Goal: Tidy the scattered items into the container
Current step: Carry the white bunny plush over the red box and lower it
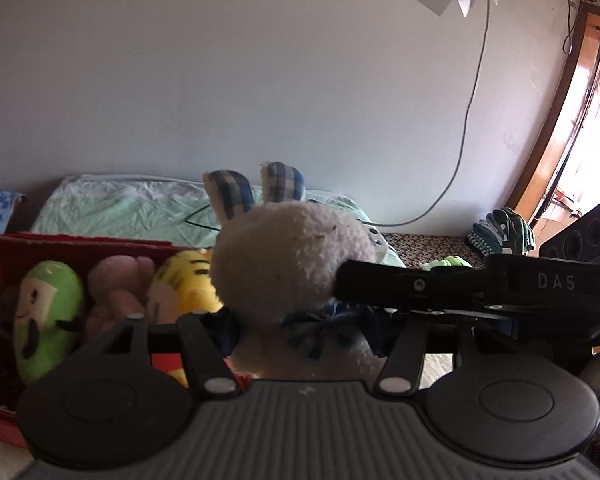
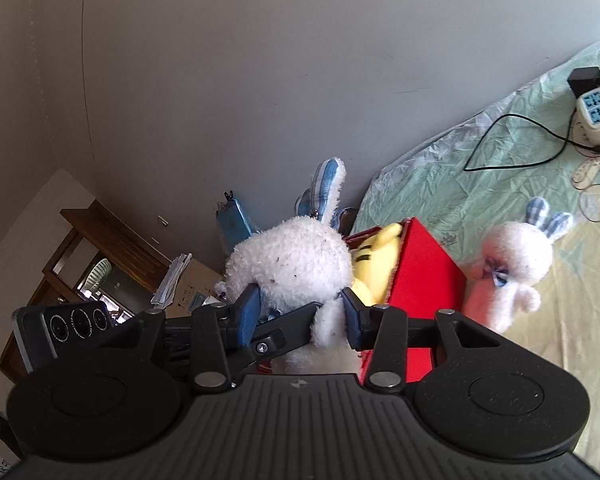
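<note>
A white plush rabbit [image 1: 284, 256] with blue plaid ears is held up beside the red box [image 1: 80, 246]. My left gripper [image 1: 300, 332] is shut on its neck. My right gripper [image 2: 300, 312] is also shut on the same rabbit [image 2: 292, 264], its blue pads [image 2: 249, 312] pressing the body; its finger crosses the left wrist view [image 1: 420, 284]. The red box [image 2: 424, 276] holds a green plush [image 1: 48, 316], a pink plush [image 1: 116, 292] and a yellow striped plush [image 1: 184, 280]. A second white rabbit [image 2: 512, 272] lies on the bed to the right of the box.
The bed has a pale green sheet [image 2: 440, 184]. A power strip [image 2: 598, 112] with a black cable [image 2: 512, 140] lies on it. A wall stands behind. Gloves [image 1: 500, 232] and a small green toy [image 1: 452, 262] lie at the right. Wooden furniture [image 2: 84, 248] stands at the left.
</note>
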A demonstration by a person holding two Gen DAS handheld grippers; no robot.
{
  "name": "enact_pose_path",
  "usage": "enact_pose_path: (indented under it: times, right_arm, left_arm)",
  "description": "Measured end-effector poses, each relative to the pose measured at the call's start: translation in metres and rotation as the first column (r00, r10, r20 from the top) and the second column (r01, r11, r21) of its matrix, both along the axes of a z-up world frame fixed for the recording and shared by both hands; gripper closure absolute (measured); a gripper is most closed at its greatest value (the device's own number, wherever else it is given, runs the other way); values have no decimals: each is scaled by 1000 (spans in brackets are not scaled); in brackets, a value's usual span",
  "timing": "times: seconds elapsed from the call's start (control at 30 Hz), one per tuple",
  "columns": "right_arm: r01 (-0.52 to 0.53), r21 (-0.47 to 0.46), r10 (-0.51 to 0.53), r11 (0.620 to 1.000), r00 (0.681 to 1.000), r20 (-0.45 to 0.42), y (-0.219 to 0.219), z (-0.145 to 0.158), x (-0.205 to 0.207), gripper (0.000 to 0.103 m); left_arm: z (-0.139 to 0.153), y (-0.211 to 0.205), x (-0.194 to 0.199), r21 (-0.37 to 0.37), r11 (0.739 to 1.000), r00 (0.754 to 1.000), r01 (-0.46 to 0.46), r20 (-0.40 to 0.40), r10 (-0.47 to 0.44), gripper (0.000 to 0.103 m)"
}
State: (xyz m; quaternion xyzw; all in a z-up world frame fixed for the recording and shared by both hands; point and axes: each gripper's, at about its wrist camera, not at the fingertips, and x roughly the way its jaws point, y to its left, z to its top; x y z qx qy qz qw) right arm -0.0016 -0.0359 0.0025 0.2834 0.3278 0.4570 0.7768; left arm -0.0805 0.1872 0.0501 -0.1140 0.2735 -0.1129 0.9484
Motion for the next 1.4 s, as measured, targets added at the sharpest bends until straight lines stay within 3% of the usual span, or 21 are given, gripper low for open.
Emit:
enact_pose_path:
  times: [0.2, 0.4, 0.67, 0.73, 0.83, 0.93, 1.07, 1.23, 1.4]
  right_arm:
    - [14, -20, -14, 1000, 1000, 11, 82, 4, -1, 60]
    - [51, -110, -50, 993, 999, 16, 162, -8, 2, 64]
    - [124, -242, -123, 962, 992, 20, 235, -18, 14, 70]
    - [131, -272, -123, 953, 991, 46, 246, -16, 12, 78]
    - [153, -329, -129, 932, 987, 94, 258, -18, 8, 78]
    - [139, -327, -124, 935, 990, 68, 260, -24, 14, 77]
    - [113, -351, -108, 929, 994, 34, 261, -33, 15, 77]
    - [126, -346, -127, 930, 992, 22, 261, -39, 18, 80]
    - [128, -348, -135, 929, 991, 6, 259, -44, 22, 89]
  left_arm:
    - [0, 73, -5, 85, 994, 998, -63, 16, 62, 45]
    - [-22, 130, 10, 242, 968, 996, -67, -45, 80, 45]
    - [-50, 173, 44, 365, 930, 987, -39, -131, 93, 46]
    - [-56, 175, 49, 408, 912, 986, -25, -138, 89, 45]
    - [-60, 179, 51, 411, 911, 986, -16, -145, 83, 45]
    - [-62, 184, 50, 395, 919, 984, -11, -161, 81, 44]
    - [-63, 177, 38, 457, 890, 986, 8, -153, 70, 43]
    - [-49, 181, 22, 440, 898, 990, -19, -117, 78, 41]
    - [-32, 179, 5, 427, 904, 996, -25, -66, 59, 44]
